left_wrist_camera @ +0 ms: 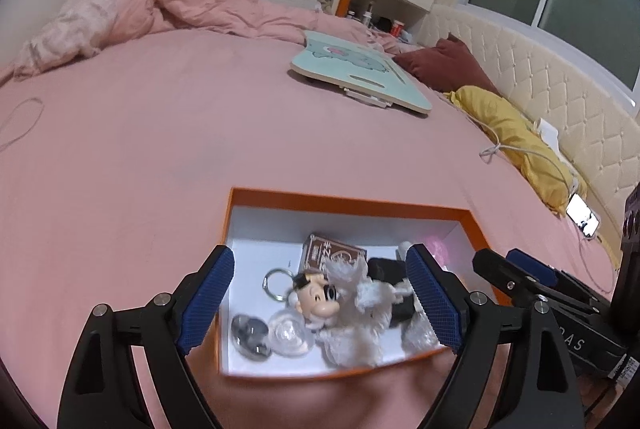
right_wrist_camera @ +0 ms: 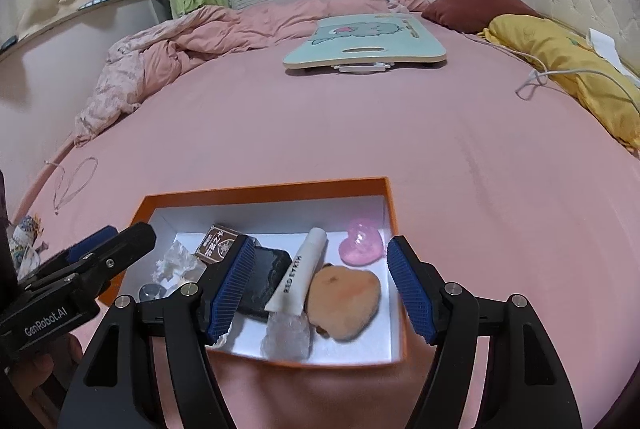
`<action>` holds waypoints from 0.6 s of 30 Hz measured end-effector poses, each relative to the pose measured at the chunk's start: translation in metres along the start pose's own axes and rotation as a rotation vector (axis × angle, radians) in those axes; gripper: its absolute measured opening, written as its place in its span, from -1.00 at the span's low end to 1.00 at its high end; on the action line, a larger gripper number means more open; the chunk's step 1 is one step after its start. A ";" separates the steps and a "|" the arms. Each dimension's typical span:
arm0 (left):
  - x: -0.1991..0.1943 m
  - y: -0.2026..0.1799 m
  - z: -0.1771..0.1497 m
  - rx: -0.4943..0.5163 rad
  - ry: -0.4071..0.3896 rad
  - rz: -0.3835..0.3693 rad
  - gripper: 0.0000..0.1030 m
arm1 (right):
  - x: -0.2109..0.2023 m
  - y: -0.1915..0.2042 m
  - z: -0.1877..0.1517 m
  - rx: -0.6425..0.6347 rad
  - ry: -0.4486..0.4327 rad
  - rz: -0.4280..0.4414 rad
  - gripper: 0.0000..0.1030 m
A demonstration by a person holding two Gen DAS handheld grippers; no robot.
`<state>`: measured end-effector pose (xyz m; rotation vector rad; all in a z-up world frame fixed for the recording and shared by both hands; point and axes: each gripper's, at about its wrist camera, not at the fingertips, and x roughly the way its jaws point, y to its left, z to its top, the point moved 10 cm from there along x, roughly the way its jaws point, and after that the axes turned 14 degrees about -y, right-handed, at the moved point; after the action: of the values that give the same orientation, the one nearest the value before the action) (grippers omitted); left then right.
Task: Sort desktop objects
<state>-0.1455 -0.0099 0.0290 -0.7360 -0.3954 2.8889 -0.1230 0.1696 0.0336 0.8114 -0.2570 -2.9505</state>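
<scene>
An orange box (left_wrist_camera: 344,200) with a white inside sits on the pink bed and holds the small objects. My left gripper (left_wrist_camera: 320,293) hangs open above its left half, over a white plush doll keychain (left_wrist_camera: 344,305), a metal ring (left_wrist_camera: 277,281), a clear suction cup (left_wrist_camera: 289,337) and a brown carton (left_wrist_camera: 332,252). In the right wrist view my right gripper (right_wrist_camera: 320,289) is open above the box (right_wrist_camera: 264,191), with a white tube (right_wrist_camera: 298,275), a tan furry pad (right_wrist_camera: 344,299), a black case (right_wrist_camera: 266,279) and a pink heart (right_wrist_camera: 362,243) lying loose below it.
A mint lap desk (left_wrist_camera: 360,69) lies far across the pink sheet (left_wrist_camera: 140,149). A yellow pillow (left_wrist_camera: 516,137), a white cable (left_wrist_camera: 520,149) and a lit phone (left_wrist_camera: 582,219) line the right side by the headboard. A rumpled pink duvet (right_wrist_camera: 160,57) is at far left.
</scene>
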 end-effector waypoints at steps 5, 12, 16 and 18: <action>-0.022 0.001 -0.011 0.014 0.010 0.032 0.70 | -0.026 0.002 -0.005 0.001 -0.027 -0.003 0.35; -0.057 -0.005 -0.060 0.080 0.085 0.072 0.70 | -0.057 0.003 -0.038 0.002 0.018 -0.012 0.35; -0.056 0.005 -0.104 0.041 0.223 0.103 0.70 | -0.064 -0.005 -0.083 -0.008 0.150 -0.052 0.35; -0.050 0.010 -0.121 0.028 0.277 0.120 0.70 | -0.061 -0.013 -0.113 -0.010 0.258 -0.089 0.35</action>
<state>-0.0438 -0.0029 -0.0536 -1.1731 -0.2844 2.8342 -0.0134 0.1728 -0.0336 1.2180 -0.1937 -2.8800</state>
